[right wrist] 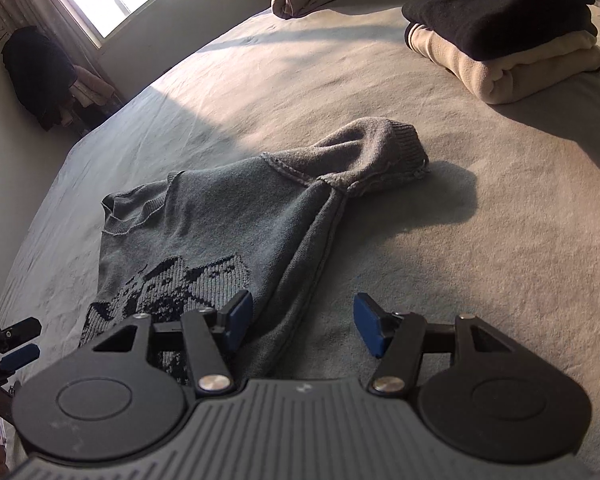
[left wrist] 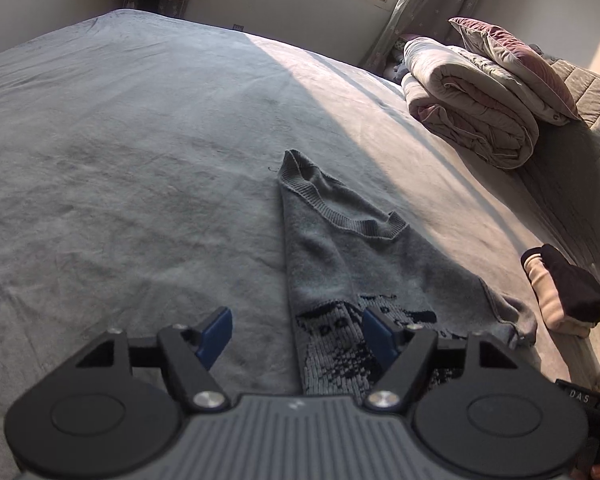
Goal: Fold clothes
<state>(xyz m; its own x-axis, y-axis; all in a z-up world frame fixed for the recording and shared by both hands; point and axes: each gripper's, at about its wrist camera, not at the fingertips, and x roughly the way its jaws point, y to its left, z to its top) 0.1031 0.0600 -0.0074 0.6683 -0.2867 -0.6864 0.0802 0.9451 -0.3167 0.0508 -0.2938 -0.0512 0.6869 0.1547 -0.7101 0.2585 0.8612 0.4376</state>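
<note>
Grey knitted sweater (left wrist: 340, 264) spread partly folded on the bed (left wrist: 120, 160), patterned front up, one sleeve (right wrist: 372, 152) bunched out toward the sunlit side. Left tongs (left wrist: 296, 330) spread wide, nothing pinched — one blue pad over the patterned knit, the other over bare sheet. Right tongs (right wrist: 303, 322) likewise spread and empty, low over the sweater's side edge. Folded dark and cream clothes (right wrist: 504, 36) stacked well apart, near a rolled quilt (left wrist: 468, 100)
</note>
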